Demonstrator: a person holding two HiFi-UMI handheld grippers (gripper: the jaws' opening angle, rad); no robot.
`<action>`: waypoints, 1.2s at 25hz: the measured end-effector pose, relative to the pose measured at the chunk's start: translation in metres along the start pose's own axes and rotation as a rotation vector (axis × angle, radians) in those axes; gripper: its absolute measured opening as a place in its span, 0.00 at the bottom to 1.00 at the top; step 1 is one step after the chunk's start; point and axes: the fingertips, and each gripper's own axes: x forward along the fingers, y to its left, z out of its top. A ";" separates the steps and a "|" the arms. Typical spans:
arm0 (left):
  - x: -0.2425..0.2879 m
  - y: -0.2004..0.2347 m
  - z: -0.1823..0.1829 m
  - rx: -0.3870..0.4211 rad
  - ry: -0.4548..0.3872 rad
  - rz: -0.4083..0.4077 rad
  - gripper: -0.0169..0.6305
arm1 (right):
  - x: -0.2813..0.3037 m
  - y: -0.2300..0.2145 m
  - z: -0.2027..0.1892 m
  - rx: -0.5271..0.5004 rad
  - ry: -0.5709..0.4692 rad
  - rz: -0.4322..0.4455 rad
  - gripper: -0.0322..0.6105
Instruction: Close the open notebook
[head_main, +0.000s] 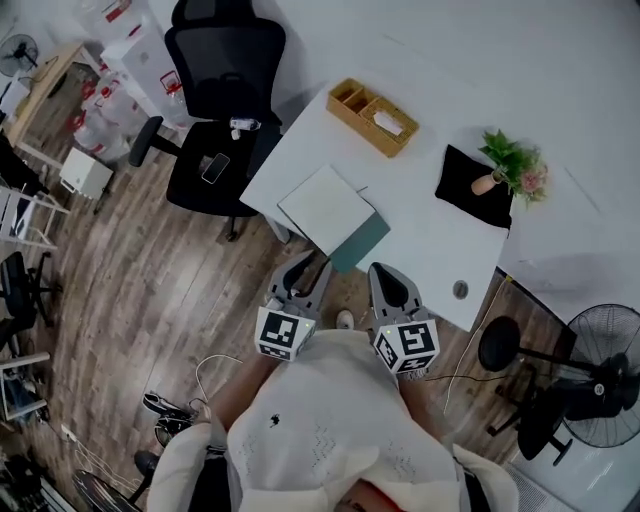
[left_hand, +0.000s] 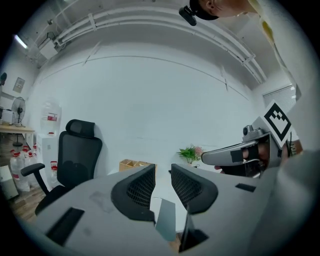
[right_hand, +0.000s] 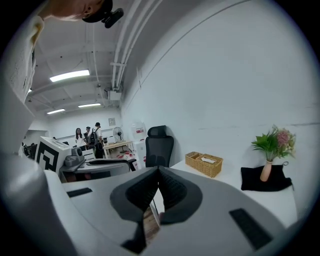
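White tabletop (head_main: 425, 225) fills office foreground; left claw (left_hand: 162, 169) held with jaws apart, nothing between; right claw (right_hand: 158, 171) pressed shut, empty; both just short of near edge; notebook (head_main: 325, 208) laid open at near corner, teal cover (head_main: 362, 245) exposed; judged light, thin, floppy; cover's free edge best pinched.

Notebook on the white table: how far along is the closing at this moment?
Done: nothing yet. The notebook lies on the table with a white page facing up and its teal cover showing at the near edge.
In hand: nothing. The left gripper has its jaws apart and empty, and the right gripper has them together. Both are at the table's near edge.
Left: reach the notebook and fold it shut.
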 end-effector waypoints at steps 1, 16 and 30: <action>0.003 0.001 -0.002 0.002 0.006 -0.017 0.18 | 0.001 -0.001 -0.001 0.007 0.001 -0.015 0.05; 0.040 0.008 -0.040 0.063 0.129 -0.255 0.18 | 0.007 -0.011 -0.014 0.085 0.021 -0.212 0.05; 0.068 -0.025 -0.122 0.189 0.329 -0.525 0.19 | -0.005 -0.027 -0.034 0.163 0.057 -0.367 0.05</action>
